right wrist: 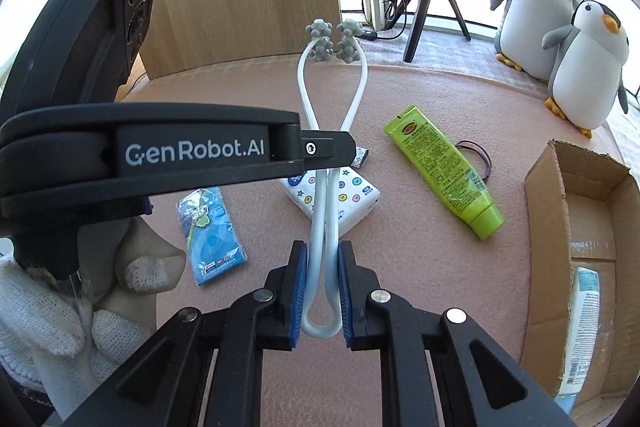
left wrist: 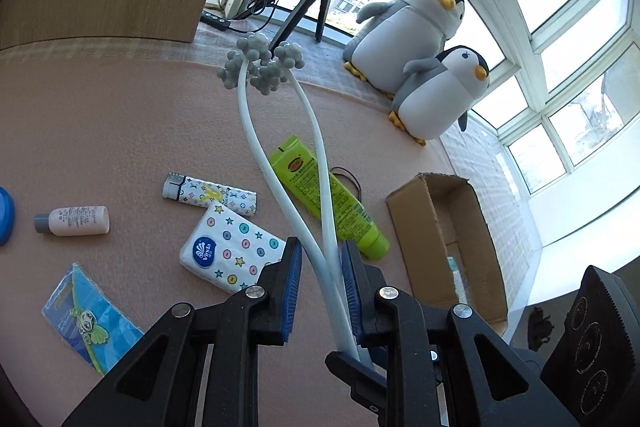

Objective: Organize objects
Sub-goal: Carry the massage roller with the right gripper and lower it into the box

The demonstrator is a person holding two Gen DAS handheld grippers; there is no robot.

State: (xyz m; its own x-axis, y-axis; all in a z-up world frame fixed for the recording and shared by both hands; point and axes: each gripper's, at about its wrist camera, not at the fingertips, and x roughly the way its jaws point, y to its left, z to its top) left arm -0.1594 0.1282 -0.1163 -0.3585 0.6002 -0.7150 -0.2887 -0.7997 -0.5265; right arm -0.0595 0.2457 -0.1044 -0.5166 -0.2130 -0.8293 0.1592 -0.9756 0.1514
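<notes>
— What have the tongs got?

— My right gripper [right wrist: 323, 287] is clamped on the neck massager [right wrist: 319, 227]. Its blue pads squeeze the closed bend of the white U, so the two arms run pressed together away from me.

— And the other one?

— My left gripper [left wrist: 322, 287] comes in from the side, farther up those arms. Its jaws stand around them but are not closed. The arms lie against one pad, and I see a gap at the other.

— Where is the massager, exactly?

— Off the pink mat [left wrist: 120, 131], held in the air. The grey knobbed balls [right wrist: 320, 43] point toward the wooden panel and the window. It hangs above the Vinda tissue pack [left wrist: 230, 247].

— What lies around it?

— A patterned lighter [left wrist: 208, 195] is just beyond the tissues. A lime-green tube [left wrist: 352, 215] sits to the right, with a dark hair tie [right wrist: 476, 155] beside it. Off to the left are a small white bottle [left wrist: 74, 221] on its side and a blue carded packet [left wrist: 88, 311].

— The box?

— An open cardboard box [left wrist: 416, 227] stands at the right edge of the mat, with a white and blue bottle [right wrist: 580, 327] lying inside. Two plush penguins [left wrist: 440, 91] sit behind it by the window. A white-gloved hand [right wrist: 60, 307] grips the left tool.
</notes>
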